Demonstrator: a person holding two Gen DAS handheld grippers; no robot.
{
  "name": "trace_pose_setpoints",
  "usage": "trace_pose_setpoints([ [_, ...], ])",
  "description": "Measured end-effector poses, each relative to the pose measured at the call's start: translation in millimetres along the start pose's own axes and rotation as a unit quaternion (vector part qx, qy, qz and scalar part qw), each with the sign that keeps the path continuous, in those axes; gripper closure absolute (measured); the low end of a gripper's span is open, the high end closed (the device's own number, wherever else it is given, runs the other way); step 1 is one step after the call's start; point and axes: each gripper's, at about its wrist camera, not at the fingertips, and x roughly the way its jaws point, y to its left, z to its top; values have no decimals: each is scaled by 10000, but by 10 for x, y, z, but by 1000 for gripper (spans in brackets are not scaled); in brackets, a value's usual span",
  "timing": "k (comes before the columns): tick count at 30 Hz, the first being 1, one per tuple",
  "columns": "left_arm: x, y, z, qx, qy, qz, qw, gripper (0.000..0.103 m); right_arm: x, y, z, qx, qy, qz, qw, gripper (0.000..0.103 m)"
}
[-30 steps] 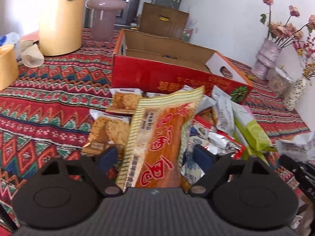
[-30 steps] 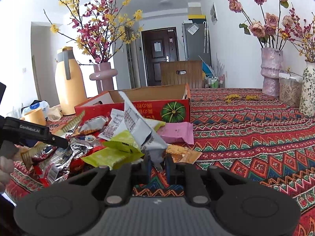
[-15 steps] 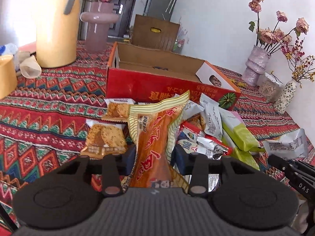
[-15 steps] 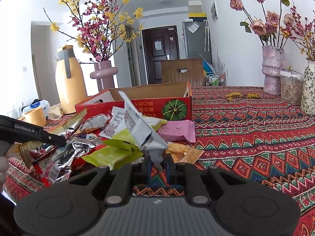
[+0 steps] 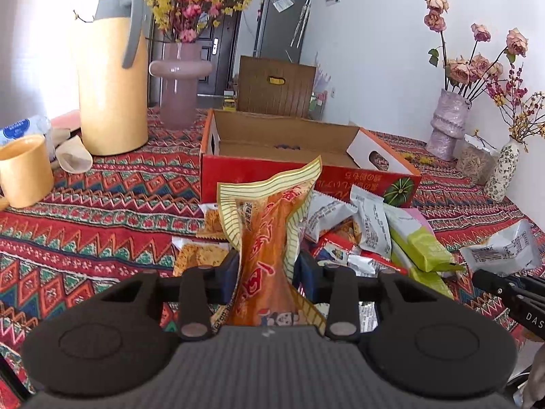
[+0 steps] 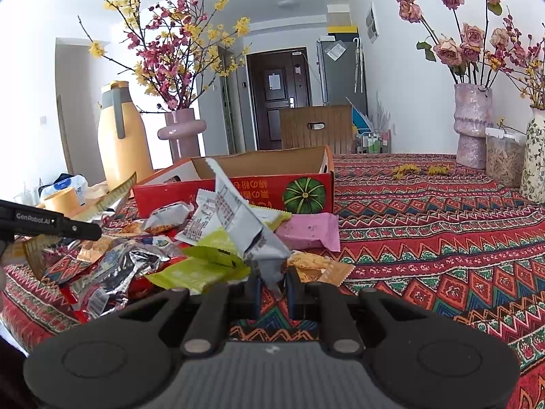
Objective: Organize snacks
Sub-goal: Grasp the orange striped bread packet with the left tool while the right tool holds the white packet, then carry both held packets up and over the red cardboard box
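An orange snack packet (image 5: 269,225) with a striped yellow edge stands upright between the pads of my left gripper (image 5: 267,269). Its jaws are closing and press on the packet's lower half. Behind it lies a pile of snack packets (image 5: 371,228) on the patterned cloth, in front of an open red cardboard box (image 5: 306,173). My right gripper (image 6: 274,288) is shut on the corner of a silver printed packet (image 6: 238,218), held tilted above a green packet (image 6: 204,269) and a pink one (image 6: 310,230). The red box (image 6: 245,187) stands just behind.
A yellow jug (image 5: 109,85), a yellow mug (image 5: 24,170) and a pink vase (image 5: 178,81) stand at the back left. Flower vases (image 5: 446,122) and a filled jar (image 5: 477,163) line the right wall. Bare cloth (image 6: 442,238) spreads right of the pile.
My left jaws came together onto the orange packet, which now stands crumpled and more upright, raised a little. The right gripper and its silver packet have stayed put.
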Motion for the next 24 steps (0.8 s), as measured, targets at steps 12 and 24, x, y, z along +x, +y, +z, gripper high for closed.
trace_pose_setpoints([
  [12,-109,-66,138,88,-293,118,9995,66,-1,37,142,-82,-195,24,9998,90],
  [24,1,-113,436,149,-533,177,9983,66,194,48,426,-152,-428,29,9990,90],
])
